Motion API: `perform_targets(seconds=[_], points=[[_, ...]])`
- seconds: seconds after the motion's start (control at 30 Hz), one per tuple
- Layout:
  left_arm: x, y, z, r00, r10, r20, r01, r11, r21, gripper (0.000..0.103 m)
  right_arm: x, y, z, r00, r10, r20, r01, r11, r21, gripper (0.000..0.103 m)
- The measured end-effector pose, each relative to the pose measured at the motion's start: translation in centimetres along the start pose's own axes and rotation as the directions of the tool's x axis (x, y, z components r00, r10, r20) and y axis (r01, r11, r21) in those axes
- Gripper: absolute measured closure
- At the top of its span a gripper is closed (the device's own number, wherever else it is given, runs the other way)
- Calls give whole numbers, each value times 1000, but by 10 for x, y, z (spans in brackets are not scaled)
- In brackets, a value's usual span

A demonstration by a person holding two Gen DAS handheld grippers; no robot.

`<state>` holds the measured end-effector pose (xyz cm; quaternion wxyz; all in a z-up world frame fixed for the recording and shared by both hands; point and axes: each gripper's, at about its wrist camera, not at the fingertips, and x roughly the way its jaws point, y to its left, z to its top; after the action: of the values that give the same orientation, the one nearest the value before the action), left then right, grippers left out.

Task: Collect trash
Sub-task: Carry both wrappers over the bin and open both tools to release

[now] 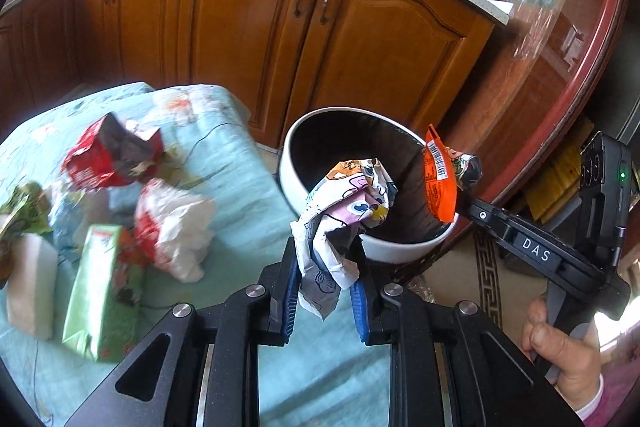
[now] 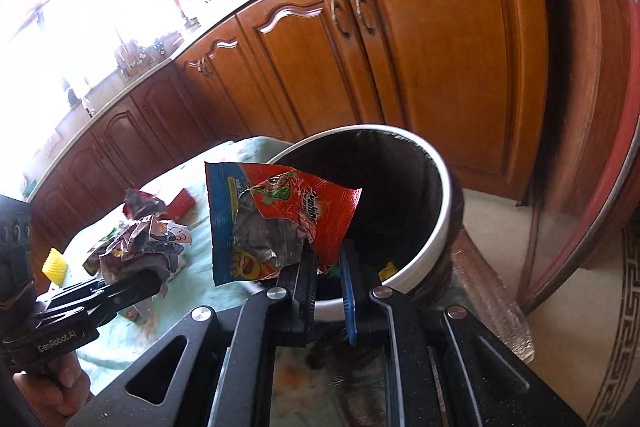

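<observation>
My left gripper (image 1: 326,267) is shut on a crumpled white cartoon wrapper (image 1: 344,211) and holds it at the near rim of a white bin with a dark inside (image 1: 392,249). My right gripper (image 2: 326,259) is shut on an orange and blue snack wrapper (image 2: 276,215) and holds it over the near left rim of the bin (image 2: 444,203). In the left wrist view the orange wrapper (image 1: 440,179) hangs over the bin's right side. In the right wrist view the left gripper (image 2: 158,277) with its cartoon wrapper (image 2: 148,247) shows at the left.
On the light blue cloth (image 1: 248,187) lie a red bag (image 1: 112,155), a red and white plastic bag (image 1: 176,227), a green carton (image 1: 104,283) and a white block (image 1: 30,287). Wooden cabinets (image 1: 280,39) stand behind. A round wooden table edge (image 1: 572,75) curves at right.
</observation>
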<state>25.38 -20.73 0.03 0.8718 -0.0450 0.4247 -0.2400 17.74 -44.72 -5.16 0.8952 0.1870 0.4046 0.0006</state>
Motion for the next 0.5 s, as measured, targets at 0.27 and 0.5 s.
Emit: perform_targets(seconds=[0.27, 0.5], points=[[32, -14, 20, 999, 6, -33, -5, 1000, 21, 81, 10, -13, 8, 999, -32, -21, 32, 999, -11, 92], [55, -18, 35, 998, 16, -55, -14, 1000, 26, 80, 21, -21, 18, 998, -53, -43, 51, 998, -37, 91]])
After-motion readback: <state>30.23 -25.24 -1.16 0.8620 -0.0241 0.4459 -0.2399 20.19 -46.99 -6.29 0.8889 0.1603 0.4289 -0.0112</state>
